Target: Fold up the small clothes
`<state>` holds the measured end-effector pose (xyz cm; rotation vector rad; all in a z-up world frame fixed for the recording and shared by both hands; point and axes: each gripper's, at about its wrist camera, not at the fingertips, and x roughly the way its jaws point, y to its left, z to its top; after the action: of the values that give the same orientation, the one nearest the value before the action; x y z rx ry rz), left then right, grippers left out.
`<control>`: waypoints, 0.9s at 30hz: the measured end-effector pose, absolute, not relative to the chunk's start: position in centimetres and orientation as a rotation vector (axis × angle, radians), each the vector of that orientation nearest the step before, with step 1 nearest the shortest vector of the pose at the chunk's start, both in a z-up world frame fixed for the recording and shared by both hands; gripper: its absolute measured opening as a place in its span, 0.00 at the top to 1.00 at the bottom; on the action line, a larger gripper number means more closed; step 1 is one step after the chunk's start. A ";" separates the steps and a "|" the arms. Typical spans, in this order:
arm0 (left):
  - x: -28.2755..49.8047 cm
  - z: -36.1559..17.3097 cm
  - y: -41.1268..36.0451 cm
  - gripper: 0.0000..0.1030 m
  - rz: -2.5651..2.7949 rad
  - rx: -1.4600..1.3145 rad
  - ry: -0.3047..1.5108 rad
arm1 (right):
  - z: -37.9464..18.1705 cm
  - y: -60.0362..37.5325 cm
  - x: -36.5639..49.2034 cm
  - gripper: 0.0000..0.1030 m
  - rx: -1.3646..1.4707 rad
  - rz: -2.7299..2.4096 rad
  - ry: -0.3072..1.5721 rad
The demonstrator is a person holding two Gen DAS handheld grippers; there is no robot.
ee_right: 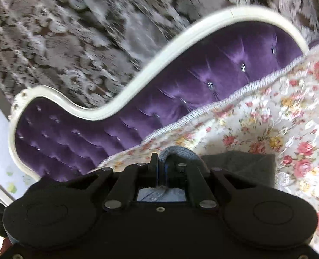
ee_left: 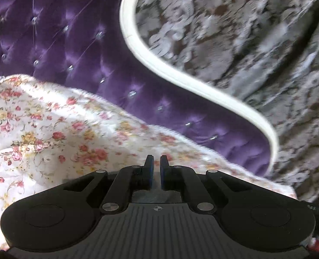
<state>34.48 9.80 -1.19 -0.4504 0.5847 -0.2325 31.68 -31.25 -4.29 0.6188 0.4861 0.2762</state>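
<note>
Only rightward: grey garment in right tool

Your left gripper points forward and somewhat downward, its two blue-padded fingers drawn close together with only a thin slit between them (nothing shows in that slit). Your right gripper tilts down as well, its jaws pinched tight on a fold of grey cloth that loops over the fingertips.

We find no readable text, label, brand, number or sign in either wrist view, neither on the furnishings and fabrics nor on the gripper bodies.
</note>
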 end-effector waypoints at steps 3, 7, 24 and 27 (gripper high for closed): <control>36.0 -2.9 9.8 0.93 -0.264 -0.433 0.645 | -6.1 -31.3 33.6 0.88 0.603 0.242 0.532; 37.5 -4.5 9.3 0.47 -0.344 -0.389 0.751 | -7.2 -31.5 34.7 0.88 0.579 0.217 0.563; 38.6 -7.4 3.6 0.94 -0.442 -0.026 0.797 | -8.1 -33.3 34.3 0.45 0.482 0.181 0.584; 37.8 -6.9 3.3 0.94 -0.444 0.030 0.752 | -8.4 -33.1 34.6 0.45 0.448 0.186 0.599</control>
<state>37.83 3.30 -6.86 0.0295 0.7520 -0.4442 34.57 -33.14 -8.38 0.4484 0.5986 0.1858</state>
